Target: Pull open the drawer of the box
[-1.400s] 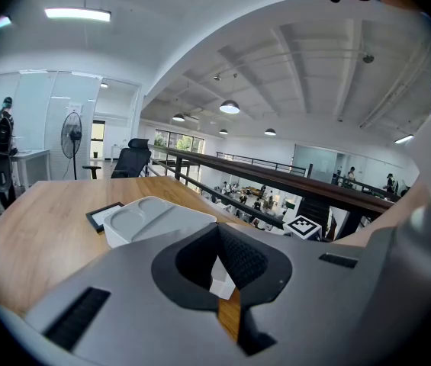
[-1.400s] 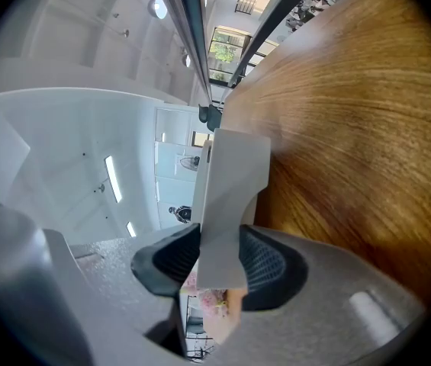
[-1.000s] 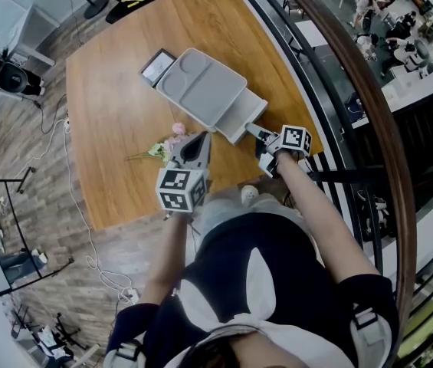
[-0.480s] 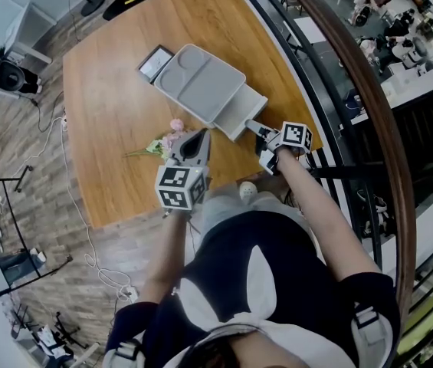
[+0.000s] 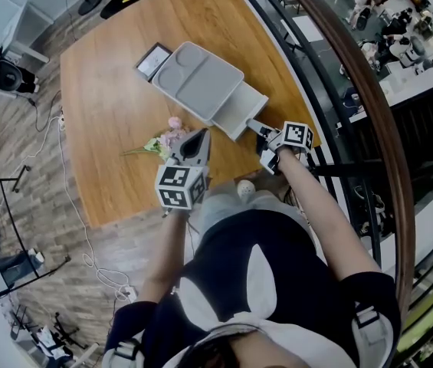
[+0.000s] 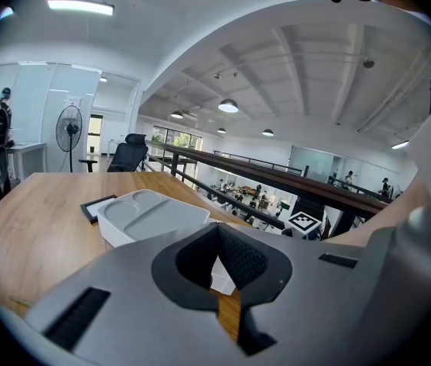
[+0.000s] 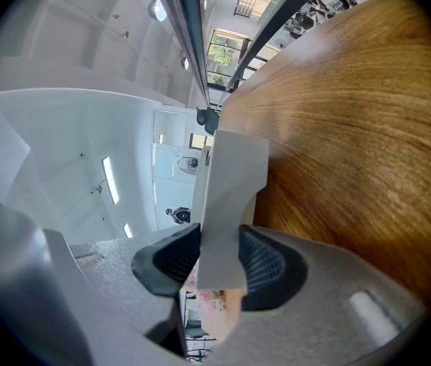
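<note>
A light grey box (image 5: 197,79) with a moulded lid lies on the wooden table (image 5: 109,129). Its drawer (image 5: 243,113) sticks out a short way toward me at the near right corner. My right gripper (image 5: 260,133) is shut on the drawer's front; in the right gripper view the grey front panel (image 7: 226,197) is pinched between both pads. My left gripper (image 5: 193,140) hovers above the table just left of the drawer, shut and holding nothing. In the left gripper view the box (image 6: 150,212) lies beyond the jaws of the left gripper (image 6: 219,254).
A small bunch of pink flowers (image 5: 162,140) lies on the table beside the left gripper. A black-framed flat item (image 5: 153,58) sits behind the box. A dark railing (image 5: 331,75) runs along the table's right edge. The table's near edge is right under my arms.
The box and table sit slightly higher and further left in the head view. Both grippers keep their places, and the right one keeps its hold on the drawer front.
</note>
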Available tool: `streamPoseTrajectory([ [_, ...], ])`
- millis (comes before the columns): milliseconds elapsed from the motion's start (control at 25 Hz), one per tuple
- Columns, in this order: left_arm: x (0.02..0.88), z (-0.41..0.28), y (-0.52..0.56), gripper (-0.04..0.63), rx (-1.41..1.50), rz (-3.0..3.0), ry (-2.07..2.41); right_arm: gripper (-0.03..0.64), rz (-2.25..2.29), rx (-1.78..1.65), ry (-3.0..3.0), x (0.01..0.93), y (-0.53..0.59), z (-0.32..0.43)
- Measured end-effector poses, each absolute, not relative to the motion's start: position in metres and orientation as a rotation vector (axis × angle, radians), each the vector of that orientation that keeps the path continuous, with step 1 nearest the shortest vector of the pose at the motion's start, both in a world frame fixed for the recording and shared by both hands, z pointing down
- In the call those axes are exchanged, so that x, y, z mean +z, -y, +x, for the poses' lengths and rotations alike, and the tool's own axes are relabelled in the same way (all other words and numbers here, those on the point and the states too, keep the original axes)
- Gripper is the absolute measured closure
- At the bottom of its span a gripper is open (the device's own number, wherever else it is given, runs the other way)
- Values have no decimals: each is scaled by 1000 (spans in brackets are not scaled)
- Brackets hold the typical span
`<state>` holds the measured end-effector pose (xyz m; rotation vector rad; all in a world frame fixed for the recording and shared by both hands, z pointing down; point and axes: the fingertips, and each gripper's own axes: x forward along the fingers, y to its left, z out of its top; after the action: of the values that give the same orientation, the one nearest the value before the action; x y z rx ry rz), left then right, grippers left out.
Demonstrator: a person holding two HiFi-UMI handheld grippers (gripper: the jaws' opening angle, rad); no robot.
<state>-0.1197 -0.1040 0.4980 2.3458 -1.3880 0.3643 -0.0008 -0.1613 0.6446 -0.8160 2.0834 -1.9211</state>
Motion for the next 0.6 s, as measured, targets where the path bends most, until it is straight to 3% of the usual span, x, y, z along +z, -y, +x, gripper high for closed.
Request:
streamPoseTrajectory([
  [600,494,-119,101,578,351,2354,1381,469,-842,-1915,-2062,640,155,7],
])
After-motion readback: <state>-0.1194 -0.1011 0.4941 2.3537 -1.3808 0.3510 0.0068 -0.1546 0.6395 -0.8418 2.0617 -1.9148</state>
